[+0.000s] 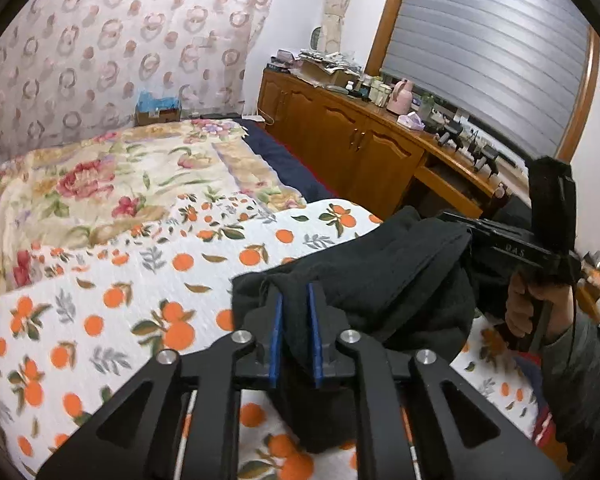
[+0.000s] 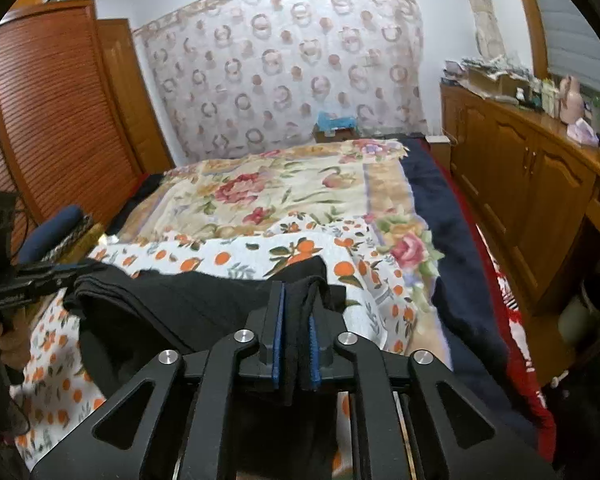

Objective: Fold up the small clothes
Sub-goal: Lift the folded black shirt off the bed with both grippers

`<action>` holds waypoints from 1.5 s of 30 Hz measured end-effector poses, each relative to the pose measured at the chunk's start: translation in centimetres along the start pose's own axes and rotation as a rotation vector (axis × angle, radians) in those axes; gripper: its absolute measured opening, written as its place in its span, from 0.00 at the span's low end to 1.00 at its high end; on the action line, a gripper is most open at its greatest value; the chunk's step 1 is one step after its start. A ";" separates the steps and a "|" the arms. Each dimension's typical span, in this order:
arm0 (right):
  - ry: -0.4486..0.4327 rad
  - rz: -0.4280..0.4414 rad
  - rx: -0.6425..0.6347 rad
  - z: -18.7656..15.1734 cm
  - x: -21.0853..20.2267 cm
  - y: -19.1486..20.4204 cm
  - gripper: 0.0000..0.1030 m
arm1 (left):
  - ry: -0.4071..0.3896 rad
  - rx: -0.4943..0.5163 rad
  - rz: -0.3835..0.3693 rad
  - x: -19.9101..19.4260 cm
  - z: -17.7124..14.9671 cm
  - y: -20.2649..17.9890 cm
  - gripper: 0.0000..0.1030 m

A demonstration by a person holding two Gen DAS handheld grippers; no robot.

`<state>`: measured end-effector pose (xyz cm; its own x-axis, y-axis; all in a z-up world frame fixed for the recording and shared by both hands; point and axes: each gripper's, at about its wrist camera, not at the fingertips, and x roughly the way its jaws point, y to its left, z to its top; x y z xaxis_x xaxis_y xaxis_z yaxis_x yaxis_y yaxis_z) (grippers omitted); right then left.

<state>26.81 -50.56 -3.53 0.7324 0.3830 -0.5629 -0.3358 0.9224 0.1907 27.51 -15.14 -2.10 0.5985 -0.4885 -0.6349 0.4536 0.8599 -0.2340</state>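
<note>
Blue-padded jaws of your left gripper (image 1: 296, 312) are pinched on a fold of the black garment (image 1: 380, 280), soft fleecy knit, bunched in thick rumpled layers. Your right gripper (image 2: 297, 320) is likewise clamped on the same garment (image 2: 188, 300), cloth edge and a seam cord squeezed between its pads. Garment is strung between the two grippers, sagging over the near end of the bed, above the quilted orange-print cover (image 1: 140, 300). Beyond it lies a floral blanket (image 1: 112, 184), smoother, with a navy sheet (image 2: 452, 240) exposed along the bed's right edge. Your right hand (image 1: 536, 308) shows on the trigger grip. Wooden cabinet (image 1: 352, 144) with a cluttered top runs past the right edge; slatted wooden wardrobe door (image 2: 56, 112) stands at the left edge. Ring-pattern curtain (image 2: 284, 68) hangs behind the far end.
</note>
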 end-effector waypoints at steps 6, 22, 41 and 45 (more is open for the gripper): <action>0.023 -0.019 -0.034 0.8 1.1 0.3 0.28 | -0.069 0.025 0.025 -2.2 0.5 0.6 0.51; 0.022 -0.043 -0.123 -1.9 -3.9 -0.1 0.51 | 0.118 0.056 0.032 0.9 -4.1 -0.5 0.54; 0.117 -0.107 -0.139 -0.4 4.2 -1.7 0.53 | 0.110 -0.007 0.138 7.3 -0.1 3.3 0.55; 0.115 -0.034 -0.097 -0.5 3.9 -1.8 0.58 | 0.136 -0.016 0.110 8.0 -0.4 3.1 0.55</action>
<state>29.92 -50.75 -6.49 0.6733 0.3380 -0.6575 -0.3715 0.9236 0.0944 33.44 -16.34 -8.16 0.5489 -0.3676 -0.7507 0.3786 0.9101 -0.1688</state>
